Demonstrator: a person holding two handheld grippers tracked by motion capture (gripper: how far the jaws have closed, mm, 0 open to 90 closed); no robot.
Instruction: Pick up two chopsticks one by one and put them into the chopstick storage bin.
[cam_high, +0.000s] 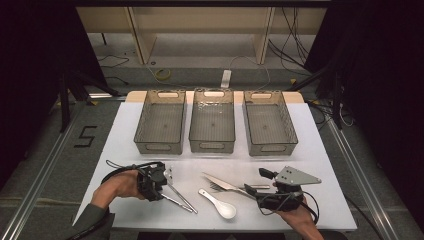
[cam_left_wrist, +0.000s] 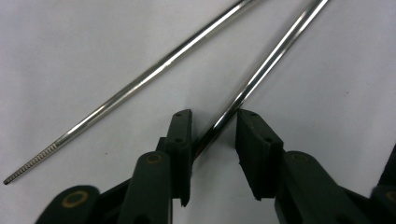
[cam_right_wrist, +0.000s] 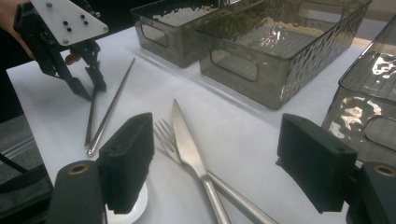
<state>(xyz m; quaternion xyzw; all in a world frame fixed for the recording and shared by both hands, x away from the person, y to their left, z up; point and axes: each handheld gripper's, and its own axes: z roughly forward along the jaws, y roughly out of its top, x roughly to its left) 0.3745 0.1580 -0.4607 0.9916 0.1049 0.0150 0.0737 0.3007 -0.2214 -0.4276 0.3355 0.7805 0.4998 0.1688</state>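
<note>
Left claw (cam_high: 166, 176): low over the near-left of the desk (cam_high: 125, 130), jaws partly spread and straddling one metal chopstick (cam_left_wrist: 261, 74). In the left gripper view one pad sits against the rod and the other stands clear of it, so nothing is pinched yet. I judge it is set this way to lift that single stick by its upper part.

Straddled chopstick: flat on the desk just right of the left claw. Its long axis runs diagonally from the jaws, farther and to the left, down to a tip nearer and to the right.

Second chopstick (cam_left_wrist: 140, 79): flat beside the first and apart from the jaws. It is close to the first at the near tips and a little apart elsewhere, and its ridged tip shows in the left gripper view.

Spoon (cam_high: 220, 205): white, near the middle of the desk, bowl toward the near edge and handle pointing far and left.

Knife (cam_right_wrist: 187, 140) and fork (cam_right_wrist: 163, 133): crossed, right of the spoon. The knife lies over the fork, blade and tines toward the far left, handles running right toward the right claw.

Right claw (cam_right_wrist: 215, 172): near-right of the desk, jaws spread wide and empty, facing the knife and fork. It looks to be waiting its turn.

Three bins (cam_high: 212, 122): clear, empty, in a row along the far side. They are likely there to sort the cutlery by kind.
</note>
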